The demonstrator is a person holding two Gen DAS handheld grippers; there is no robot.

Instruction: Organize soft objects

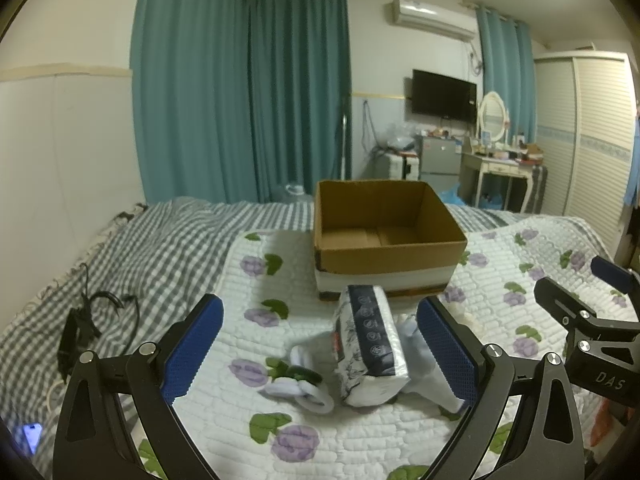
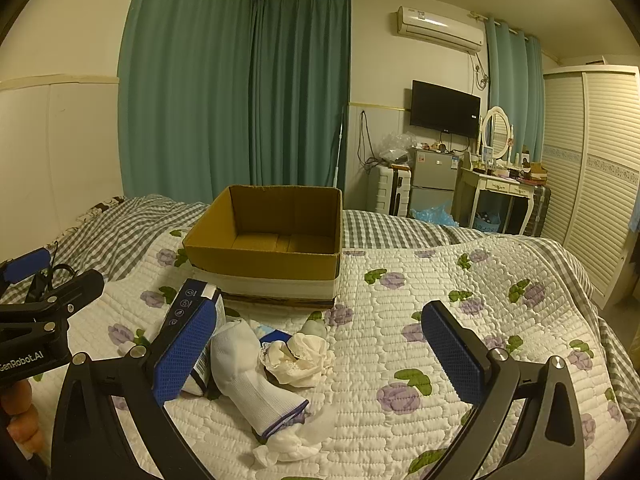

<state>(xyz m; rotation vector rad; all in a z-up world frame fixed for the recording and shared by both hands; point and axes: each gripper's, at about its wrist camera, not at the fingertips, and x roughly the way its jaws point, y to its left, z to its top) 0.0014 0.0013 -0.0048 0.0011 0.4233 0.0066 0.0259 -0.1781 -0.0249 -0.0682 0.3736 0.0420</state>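
Left wrist view shows 1 bed [image 1: 520, 280] carrying 1 empty cardboard box [image 1: 384, 276]. Before it lie 1 tissue pack [image 1: 370, 344], 1 white sock [image 2: 248, 376], 1 cream cloth [image 2: 298, 356] and 1 small rolled pair [image 1: 304, 384]. Both tools, left tool [image 1: 320, 356] and right tool [image 2: 320, 364], are spread wide and hold nothing. I think the slippery pack may tip or slide from a shallow pinch.

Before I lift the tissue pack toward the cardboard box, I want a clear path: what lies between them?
Only bare floral quilt. In the left wrist view, the tissue pack lies just short of the cardboard box, nothing between.
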